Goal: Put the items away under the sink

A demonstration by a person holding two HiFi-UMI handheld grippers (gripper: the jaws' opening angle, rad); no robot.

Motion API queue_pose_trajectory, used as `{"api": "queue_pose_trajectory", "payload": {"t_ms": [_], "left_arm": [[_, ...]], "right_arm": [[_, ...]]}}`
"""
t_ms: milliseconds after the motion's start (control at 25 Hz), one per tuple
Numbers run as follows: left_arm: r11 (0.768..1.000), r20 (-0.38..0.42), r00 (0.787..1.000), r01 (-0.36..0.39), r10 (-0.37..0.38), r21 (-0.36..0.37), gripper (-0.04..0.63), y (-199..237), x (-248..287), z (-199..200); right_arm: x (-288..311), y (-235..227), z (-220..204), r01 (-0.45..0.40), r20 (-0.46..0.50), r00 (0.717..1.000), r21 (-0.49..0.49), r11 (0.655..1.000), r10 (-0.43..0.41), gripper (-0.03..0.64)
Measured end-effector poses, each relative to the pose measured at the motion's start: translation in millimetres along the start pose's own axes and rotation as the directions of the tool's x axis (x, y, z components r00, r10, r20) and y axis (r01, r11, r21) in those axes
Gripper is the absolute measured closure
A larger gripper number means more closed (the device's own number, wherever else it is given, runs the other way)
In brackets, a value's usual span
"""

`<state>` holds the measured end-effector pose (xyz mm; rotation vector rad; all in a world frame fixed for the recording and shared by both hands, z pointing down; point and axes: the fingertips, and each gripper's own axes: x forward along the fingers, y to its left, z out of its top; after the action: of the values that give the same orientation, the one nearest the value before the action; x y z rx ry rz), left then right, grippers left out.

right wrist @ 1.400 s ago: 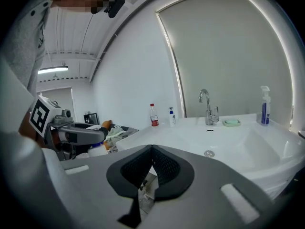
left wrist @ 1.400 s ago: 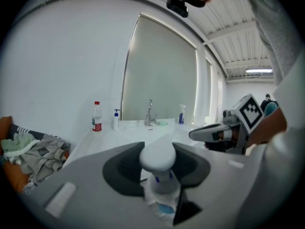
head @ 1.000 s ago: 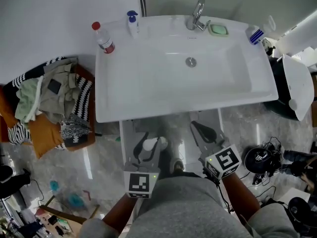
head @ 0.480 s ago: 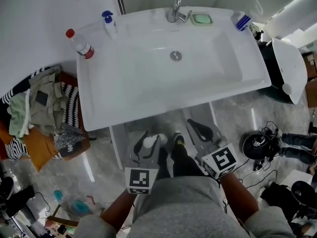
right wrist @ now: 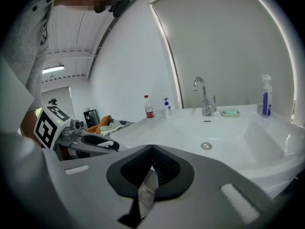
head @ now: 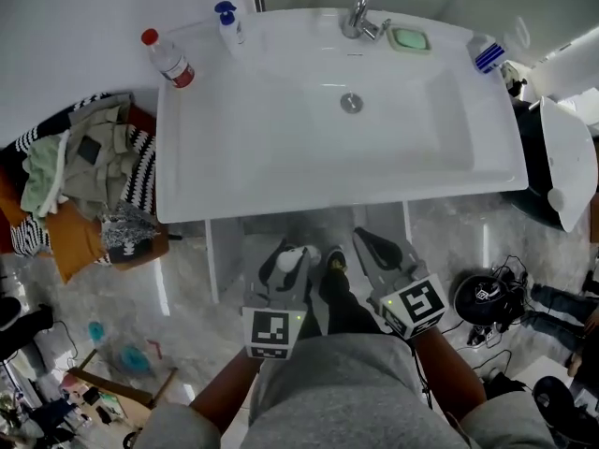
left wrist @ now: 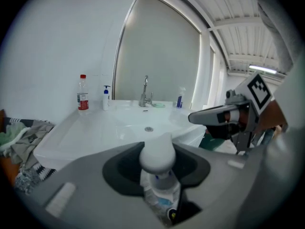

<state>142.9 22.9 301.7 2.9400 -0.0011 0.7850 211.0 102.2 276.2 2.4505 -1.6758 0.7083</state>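
Observation:
My left gripper (head: 286, 258) is shut on a small clear bottle with a rounded white cap (head: 298, 256), held low in front of the open space under the white sink (head: 281, 181). The left gripper view has the cap (left wrist: 157, 155) filling the gap between the pads of the left gripper (left wrist: 157, 168). My right gripper (head: 371, 243) is beside it to the right, at the same height. Seen from its own camera, the right gripper (right wrist: 151, 168) has its pads closed on a thin crinkled silvery strip (right wrist: 145, 194); what the strip is I cannot tell.
On the sink top stand a red-capped water bottle (head: 167, 59), a blue pump bottle (head: 227, 21), a faucet (head: 360, 7), a green soap dish (head: 410, 38) and a blue spray bottle (head: 484, 56). A heap of clothes (head: 75, 185) lies left. Cables and gear (head: 482, 297) lie right.
The head view swayed left, then back. Both grippers stay side by side in front of the space under the sink, the left still holding the white-capped bottle.

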Motion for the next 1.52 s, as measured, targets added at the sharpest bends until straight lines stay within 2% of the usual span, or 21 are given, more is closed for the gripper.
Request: {"api": "queue_pose_trajectory", "payload": {"t_ms": [200,360,560,840,1000,1200,1520], "left_arm": [[0.995,-0.036,0.995,-0.09,0.089,-0.042,0.445,5,9,-31],[0.979,-0.102,0.978,-0.191,0.184,-0.064,0.445,16,21,-68],[0.947,-0.114,0.952,-0.298,0.285,-0.12,0.445,44,30,-111],[0.898,-0.126,0.91,-0.412,0.395,-0.156,0.445,93,44,-166],[0.885,-0.117,0.901,-0.432,0.417,-0.173,0.445,121,64,-193],[0.873,-0.113,0.893,-0.45,0.436,-0.187,0.445,149,86,-229],[0.871,-0.102,0.89,-0.455,0.444,-0.185,0.445,183,119,-284]], "right_arm": [[19,7,-20,-0.091,-0.035,0.995,-0.013,0.996,0.09,0.618],[33,17,-44,-0.17,-0.072,0.983,-0.041,0.985,0.167,0.618],[60,35,-82,-0.257,-0.129,0.96,-0.042,0.965,0.25,0.618],[102,59,-128,-0.333,-0.194,0.928,-0.052,0.941,0.318,0.618],[131,65,-154,-0.335,-0.212,0.923,-0.027,0.942,0.322,0.618],[170,73,-183,-0.333,-0.24,0.918,-0.041,0.942,0.315,0.618],[215,87,-231,-0.346,-0.284,0.905,-0.062,0.936,0.316,0.618]]}}
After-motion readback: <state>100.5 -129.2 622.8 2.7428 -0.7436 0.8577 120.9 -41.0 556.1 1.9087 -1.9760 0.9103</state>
